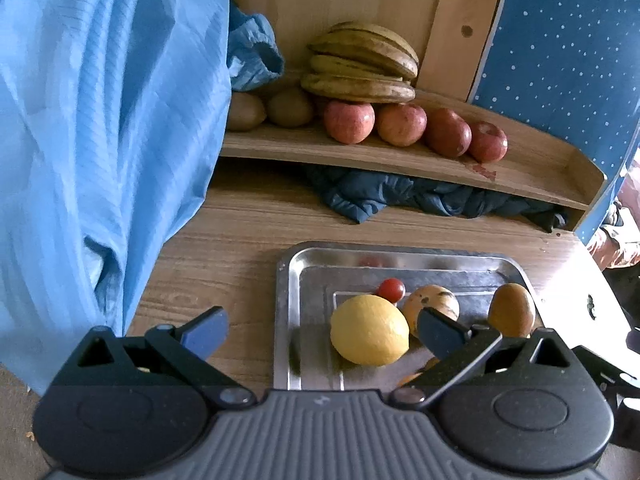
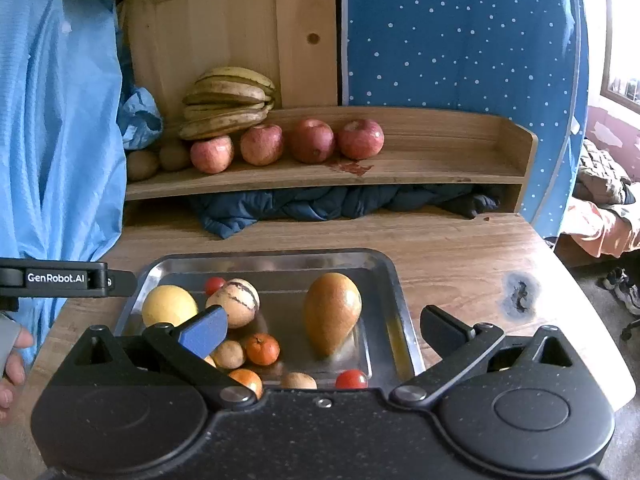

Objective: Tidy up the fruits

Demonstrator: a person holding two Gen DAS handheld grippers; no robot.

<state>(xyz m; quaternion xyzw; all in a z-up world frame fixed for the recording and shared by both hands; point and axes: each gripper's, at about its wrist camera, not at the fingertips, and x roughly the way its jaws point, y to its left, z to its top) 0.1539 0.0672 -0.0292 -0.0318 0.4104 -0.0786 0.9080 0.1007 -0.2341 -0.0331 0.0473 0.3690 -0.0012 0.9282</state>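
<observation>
Fruit sits loose in the steel tray (image 2: 394, 280); left gripper (image 1: 320, 330) and right gripper (image 2: 324, 330) both hover wide open, empty. Risk: the lemon (image 1: 369, 330) could roll off a glancing pinch, knocking the cherry tomato (image 1: 391, 289).

Orange fruit (image 1: 412, 378) mostly hidden behind hand-held gripper (image 1: 322, 330).

A wooden tabletop (image 2: 440, 248) carries a low wooden shelf (image 2: 440, 160) along its far edge, backed by a pale wood panel (image 2: 224, 28) and a blue white-dotted wall (image 2: 460, 40). Daylight enters through a window (image 2: 624, 80) beyond the tabletop's right edge.
</observation>
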